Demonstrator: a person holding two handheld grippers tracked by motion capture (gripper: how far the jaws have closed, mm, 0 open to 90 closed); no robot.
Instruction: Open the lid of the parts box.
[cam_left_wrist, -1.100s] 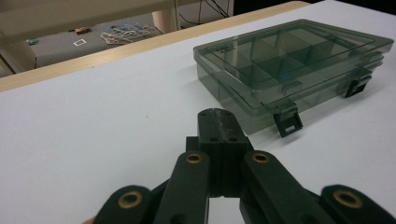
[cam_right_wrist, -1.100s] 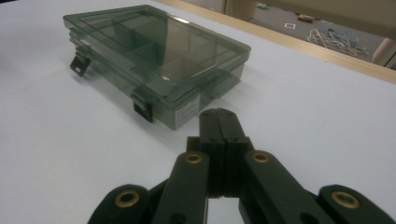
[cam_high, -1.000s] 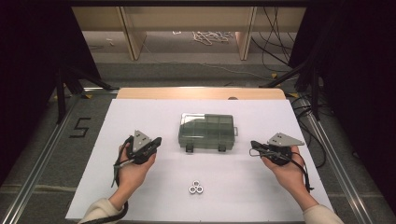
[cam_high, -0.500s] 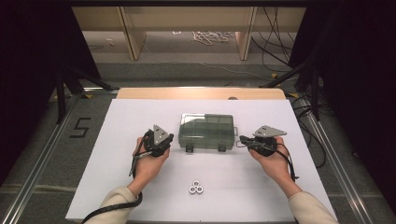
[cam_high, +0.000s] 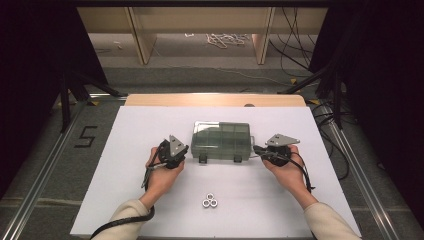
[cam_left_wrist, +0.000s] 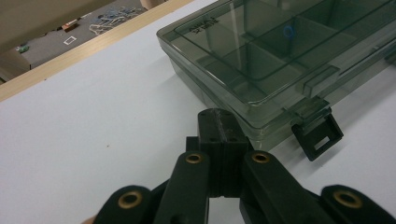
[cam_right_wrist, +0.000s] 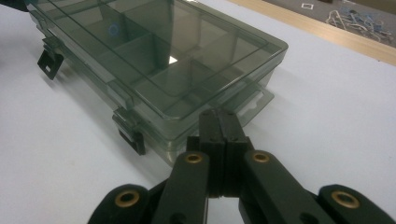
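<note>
Judged barely begun: compartment box (cam_high: 220, 140) lying flat near the middle of the white table (cam_high: 125, 150), smoked lid down, both black latches (cam_left_wrist: 317, 136) hanging loose from the front edge, so unlatched by the look of it but not yet opened. Nothing lifted, nothing moved into the compartments, which looked empty through the lid as far as could be told. Three small metal nuts (cam_high: 210, 201) clustered near the front edge of the table, well apart from the box and from both hands, untouched. Probably left to do: raising the lid, then whatever belonged with the nuts. Left gripper (cam_high: 182, 150) brought up to the box's left end, right gripper (cam_high: 256, 148) to its right end, tips just beside the corners; contact not certain from the high view. Jaws of each clenched tight on nothing, pads pressed flat together, seen plainly in the left gripper view (cam_left_wrist: 219, 128) and the right gripper view (cam_right_wrist: 219, 126). Forearms angled inward from the near edge, hands held low over the table, grippers pointing roughly level toward the box from either side.
</note>
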